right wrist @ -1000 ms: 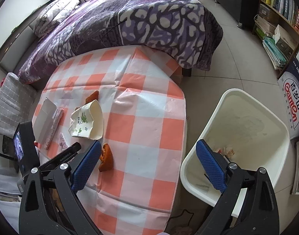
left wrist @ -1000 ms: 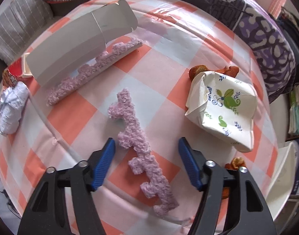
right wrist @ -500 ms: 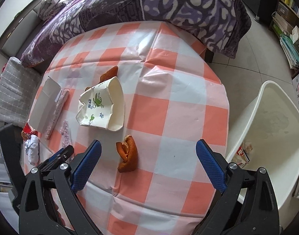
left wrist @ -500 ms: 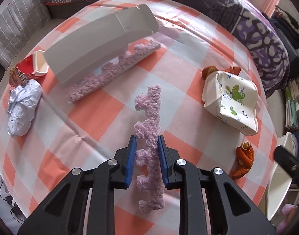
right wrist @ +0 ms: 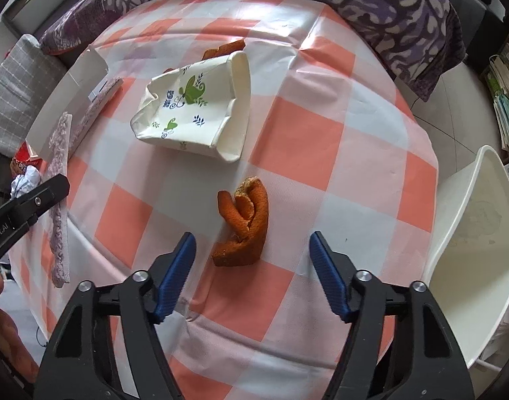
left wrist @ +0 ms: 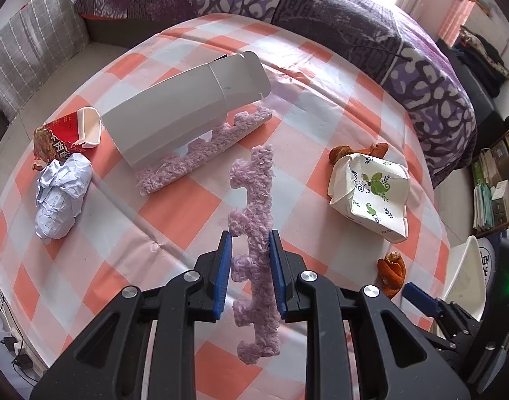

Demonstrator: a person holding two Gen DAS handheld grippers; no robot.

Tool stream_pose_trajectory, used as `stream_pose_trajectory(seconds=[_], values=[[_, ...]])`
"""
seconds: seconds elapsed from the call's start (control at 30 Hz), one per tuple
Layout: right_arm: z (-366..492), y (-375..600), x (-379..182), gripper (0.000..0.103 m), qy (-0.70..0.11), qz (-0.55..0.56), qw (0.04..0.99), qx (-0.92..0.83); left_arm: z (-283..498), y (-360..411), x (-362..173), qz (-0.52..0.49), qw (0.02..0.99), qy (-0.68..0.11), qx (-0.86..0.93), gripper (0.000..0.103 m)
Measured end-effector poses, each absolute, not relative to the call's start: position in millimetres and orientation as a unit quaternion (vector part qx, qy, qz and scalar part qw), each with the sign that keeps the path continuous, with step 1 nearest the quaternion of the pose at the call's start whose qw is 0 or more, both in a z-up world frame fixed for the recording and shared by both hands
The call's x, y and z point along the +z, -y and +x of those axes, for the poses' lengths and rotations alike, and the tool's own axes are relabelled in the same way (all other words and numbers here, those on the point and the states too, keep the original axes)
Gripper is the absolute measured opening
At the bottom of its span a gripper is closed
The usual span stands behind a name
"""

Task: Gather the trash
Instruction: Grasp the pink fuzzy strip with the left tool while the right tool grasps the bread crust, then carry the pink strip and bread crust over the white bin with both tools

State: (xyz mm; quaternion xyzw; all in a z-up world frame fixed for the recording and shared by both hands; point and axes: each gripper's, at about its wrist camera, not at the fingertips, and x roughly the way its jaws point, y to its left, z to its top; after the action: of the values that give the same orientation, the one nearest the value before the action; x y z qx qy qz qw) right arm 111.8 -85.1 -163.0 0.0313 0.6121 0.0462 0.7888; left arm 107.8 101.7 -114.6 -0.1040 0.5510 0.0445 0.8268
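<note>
My left gripper (left wrist: 250,243) is shut on a fuzzy purple foam strip (left wrist: 254,200) and holds it above the checked tablecloth (left wrist: 174,213). The strip also shows in the right wrist view (right wrist: 59,196). My right gripper (right wrist: 252,253) is open, its jaws on either side of an orange peel (right wrist: 246,220) that lies on the cloth; the peel also shows in the left wrist view (left wrist: 392,271). A crushed paper cup with green print (right wrist: 194,106) lies beyond the peel. The white trash bin (right wrist: 477,233) stands at the table's right edge.
A second purple strip (left wrist: 204,153) lies under a white cardboard box (left wrist: 187,113). A red snack cup (left wrist: 67,133) and crumpled paper (left wrist: 61,193) sit at the left. Another peel (left wrist: 357,150) lies behind the paper cup. A purple bed (left wrist: 321,10) borders the table.
My left gripper closed on the purple strip and lifted it off the cloth. My right gripper moved from over the bin to the table, down around the orange peel.
</note>
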Motion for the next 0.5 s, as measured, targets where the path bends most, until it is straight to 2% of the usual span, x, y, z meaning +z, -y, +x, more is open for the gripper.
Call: stream_pose_trajectory(seconds=[0.03,0.07,0.1,0.5], values=[[111,84,-162,0.051,-0.605,0.025,0.794,0.045,107,-103,-114,-0.105,0.827,-0.551,0.045,0.023],[112,84,-160,0.034,-0.601,0.024,0.798,0.051,108,-103,-115,-0.105,0.827,-0.550,0.046,0.023],[112,84,-160,0.022,-0.600,0.025,0.797,0.054,108,-103,-115,-0.105,0.827,-0.550,0.047,0.023],[102,95,-106,0.020,-0.512,0.049,0.855,0.066,107,-101,-95,-0.113,0.848,-0.516,0.049,0.023]])
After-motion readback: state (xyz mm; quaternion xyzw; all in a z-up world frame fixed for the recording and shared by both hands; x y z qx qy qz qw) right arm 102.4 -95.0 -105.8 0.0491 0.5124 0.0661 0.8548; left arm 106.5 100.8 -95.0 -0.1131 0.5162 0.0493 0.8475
